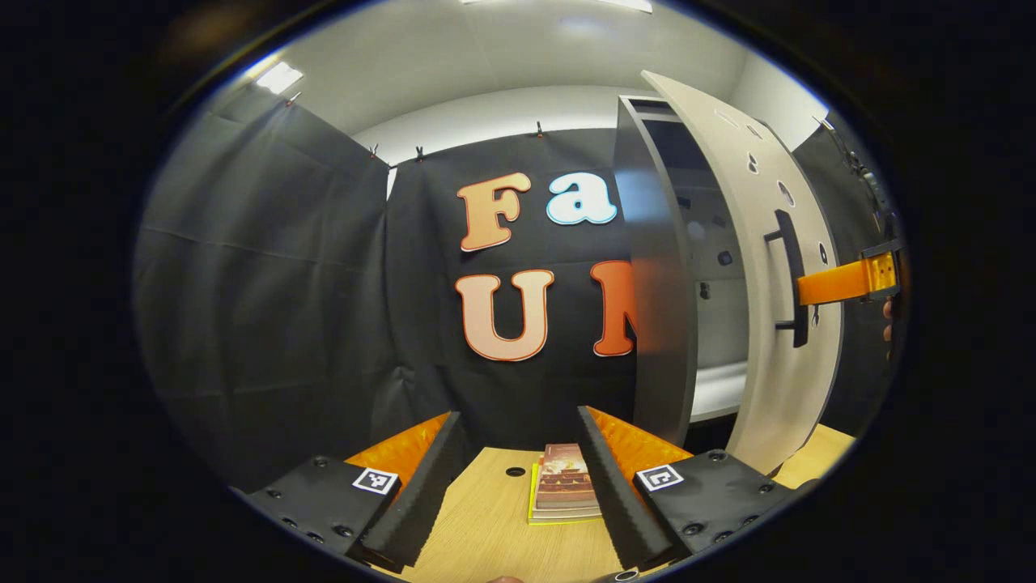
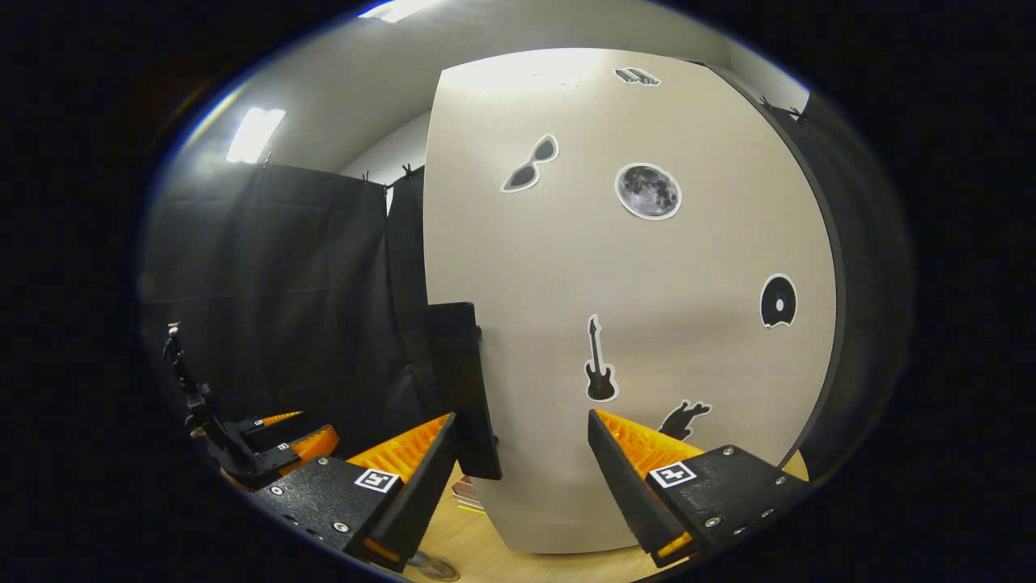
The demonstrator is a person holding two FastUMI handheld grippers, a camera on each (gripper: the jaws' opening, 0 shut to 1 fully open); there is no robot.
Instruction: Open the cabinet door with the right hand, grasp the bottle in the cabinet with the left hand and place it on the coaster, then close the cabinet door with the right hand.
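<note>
Left gripper view, left to right: your left gripper sits low over the wooden table, jaws spread wide, nothing between them. Free tabletop lies ahead of the fingers up to the black cloth wall. A small stack of books lies flat just inside the right finger, near its inner edge. Right of that, the cabinet stands with its dark side panel edge-on to you. The cabinet door is swung partly out, leaving a narrow gap between its inner face and the cabinet front. Can't see the bottle through that gap; the interior visible is pale and dim. Right gripper reaches in from the far right at the door handle; can't tell whether it's clamped.

Right gripper view: left gripper sits low at far left, well apart from the door. Right gripper's jaws are apart, the handle just by the left finger's tip, door face directly ahead. The door's bottom edge clears the table.
</note>
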